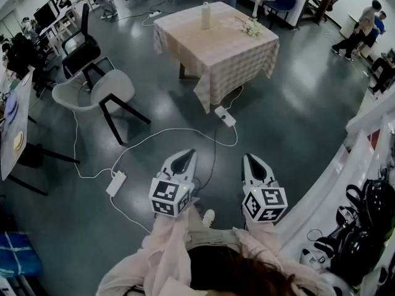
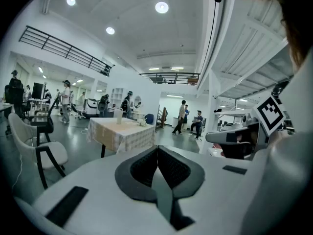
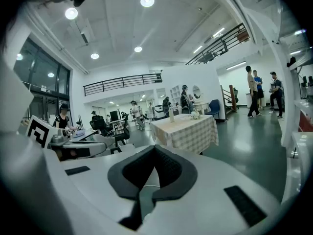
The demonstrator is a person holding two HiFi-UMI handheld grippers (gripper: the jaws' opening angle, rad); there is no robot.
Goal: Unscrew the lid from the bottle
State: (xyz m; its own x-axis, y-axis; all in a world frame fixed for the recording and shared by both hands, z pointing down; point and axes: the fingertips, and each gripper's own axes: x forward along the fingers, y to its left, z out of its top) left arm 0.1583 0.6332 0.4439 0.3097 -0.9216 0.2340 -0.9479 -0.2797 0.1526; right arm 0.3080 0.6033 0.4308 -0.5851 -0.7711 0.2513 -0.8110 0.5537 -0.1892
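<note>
A square table with a pale checked cloth (image 1: 216, 48) stands far ahead on the grey floor (image 1: 296, 116). The white left gripper (image 1: 184, 159) and white right gripper (image 1: 253, 161) are held side by side close to the person (image 1: 210, 270), tipped a little down. Both have their jaws pressed together, holding nothing. The tall white bottle (image 1: 206, 15) stands upright on the table, well apart from them.

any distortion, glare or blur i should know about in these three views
Head view: strong fisheye curve at the edges, the bottle on the table small but clear. Left gripper view: dark round vignette, ceiling lamps blown out, the left hand-held gripper close up and slightly soft. Right gripper view: same vignette and lamp glare, pale sheen on the floor.
</note>
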